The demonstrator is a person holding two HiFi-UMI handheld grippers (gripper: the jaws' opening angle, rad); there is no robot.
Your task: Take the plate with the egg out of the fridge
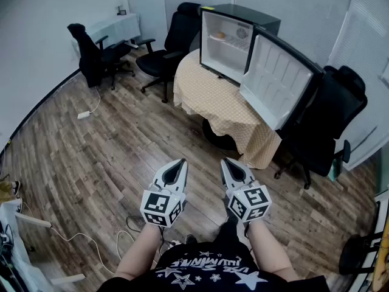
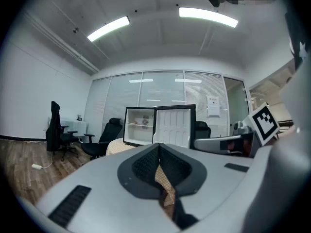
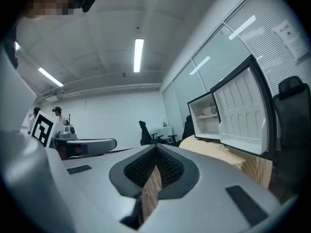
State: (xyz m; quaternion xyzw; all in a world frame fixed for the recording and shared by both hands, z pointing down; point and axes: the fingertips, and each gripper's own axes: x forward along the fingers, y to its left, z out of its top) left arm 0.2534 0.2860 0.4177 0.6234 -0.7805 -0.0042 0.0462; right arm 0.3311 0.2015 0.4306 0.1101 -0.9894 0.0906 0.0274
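Both jaws of my left gripper (image 1: 177, 165) are pressed together with nothing between them, and my right gripper (image 1: 230, 163) matches it: tips meeting, empty. I hold the two level and side by side, close to my body, above a wood-plank floor (image 1: 109, 145). Each carries a cube of black-and-white square markers (image 1: 161, 207), patterns only, with no letters. Below them my dark shirt (image 1: 206, 269) shows white stars and a line of white lettering that I cannot read.

Well ahead of the grippers stands a round table under a yellow checked cloth (image 1: 213, 96). On it sits a small black fridge (image 1: 240, 17) with a white interior, its door (image 1: 273, 81) swung wide open to the right. The plate (image 1: 217, 36) rests on the upper shelf inside, towards the left; what lies on it is too small to make out.

Black office chairs (image 1: 167, 50) stand behind and beside the table. On the glass wall behind the fridge hangs a white notice (image 2: 213, 106), its print too small to read.
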